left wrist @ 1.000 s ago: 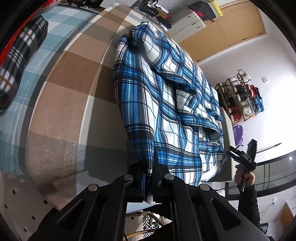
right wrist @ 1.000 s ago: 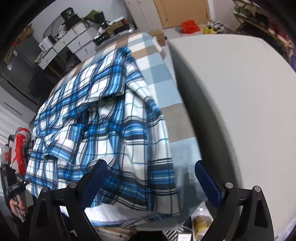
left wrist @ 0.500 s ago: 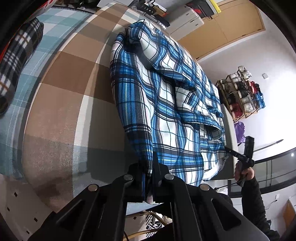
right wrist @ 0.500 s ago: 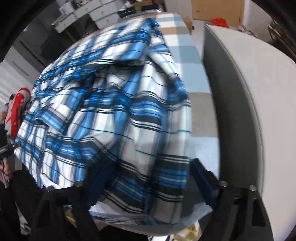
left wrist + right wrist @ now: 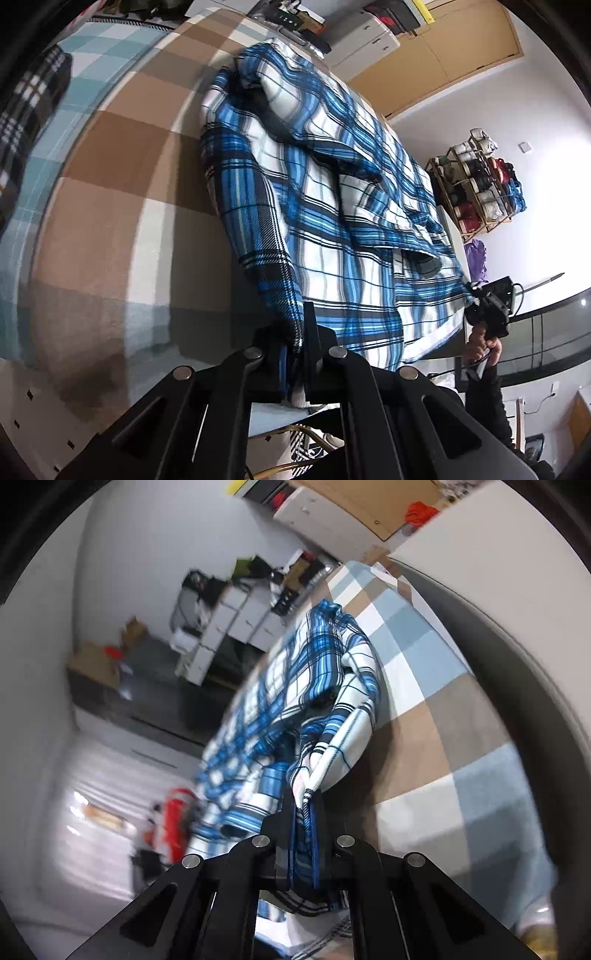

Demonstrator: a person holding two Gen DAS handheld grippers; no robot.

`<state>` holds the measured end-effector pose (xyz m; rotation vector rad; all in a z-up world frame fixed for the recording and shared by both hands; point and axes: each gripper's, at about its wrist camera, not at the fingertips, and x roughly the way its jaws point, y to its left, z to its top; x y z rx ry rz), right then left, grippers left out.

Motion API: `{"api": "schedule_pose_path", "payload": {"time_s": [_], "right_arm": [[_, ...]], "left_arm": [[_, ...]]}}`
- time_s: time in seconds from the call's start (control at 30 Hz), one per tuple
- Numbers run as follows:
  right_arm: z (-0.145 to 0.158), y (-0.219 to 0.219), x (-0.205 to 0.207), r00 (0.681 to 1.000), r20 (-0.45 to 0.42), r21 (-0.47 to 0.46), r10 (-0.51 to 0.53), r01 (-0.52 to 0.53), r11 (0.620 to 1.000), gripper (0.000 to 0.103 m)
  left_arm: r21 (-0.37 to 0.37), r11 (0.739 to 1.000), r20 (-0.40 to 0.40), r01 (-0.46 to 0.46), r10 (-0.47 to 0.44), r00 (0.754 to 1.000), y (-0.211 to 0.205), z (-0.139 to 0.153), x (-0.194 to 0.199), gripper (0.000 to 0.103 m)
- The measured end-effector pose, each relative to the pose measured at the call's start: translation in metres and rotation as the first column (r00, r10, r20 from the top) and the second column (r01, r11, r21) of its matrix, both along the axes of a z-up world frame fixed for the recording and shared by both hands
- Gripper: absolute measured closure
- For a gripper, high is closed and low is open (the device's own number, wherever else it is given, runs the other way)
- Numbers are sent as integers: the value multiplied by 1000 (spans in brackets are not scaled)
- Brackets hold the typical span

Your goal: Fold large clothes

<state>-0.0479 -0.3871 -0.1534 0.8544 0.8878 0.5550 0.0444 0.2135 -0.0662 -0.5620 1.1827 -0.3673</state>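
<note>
2 grippers are pinching the blue plaid shirt (image 5: 332,229) lying on the checked blanket (image 5: 122,206): the left gripper (image 5: 299,343) is clamping 1 hem corner, the right gripper (image 5: 304,808) has just been closing on the other. Next, I think, both are lifting together and folding it over.

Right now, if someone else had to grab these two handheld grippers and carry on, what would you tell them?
Left gripper: shut on the near edge of the blue plaid shirt.
Right gripper: its jaws have just closed, and they pinch the shirt's other near corner.
The shirt lies spread and rumpled on the checked blanket, beside a white panel. A second, dark plaid garment lies further off on the blanket.
Done: both near corners gripped.
Left: no fold is made yet. Probably lift both corners together, carry them over to the far end, lay flat, then smooth.
</note>
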Motion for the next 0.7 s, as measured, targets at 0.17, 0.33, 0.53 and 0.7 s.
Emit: {"api": "schedule_pose_path", "payload": {"time_s": [0.17,0.33,0.53,0.7], "right_arm": [[-18,10,5,991,-124,-106,50,-64,992,95],[-12,17,2,985,-143,-307,94,-134,942,82],[4,43,3,975,-110,-412,192,-220,884,34],[6,66,7,974,-89,-483,210,-227,846,40]], "left_arm": [[24,1000,-44,-9,10,999,-5,-8,5,78],[35,997,-71,-67,69,995,2,-10,6,49],[35,996,-46,-85,86,995,1,-10,12,48],[93,995,-45,-37,41,998,-11,-13,19,100]]}}
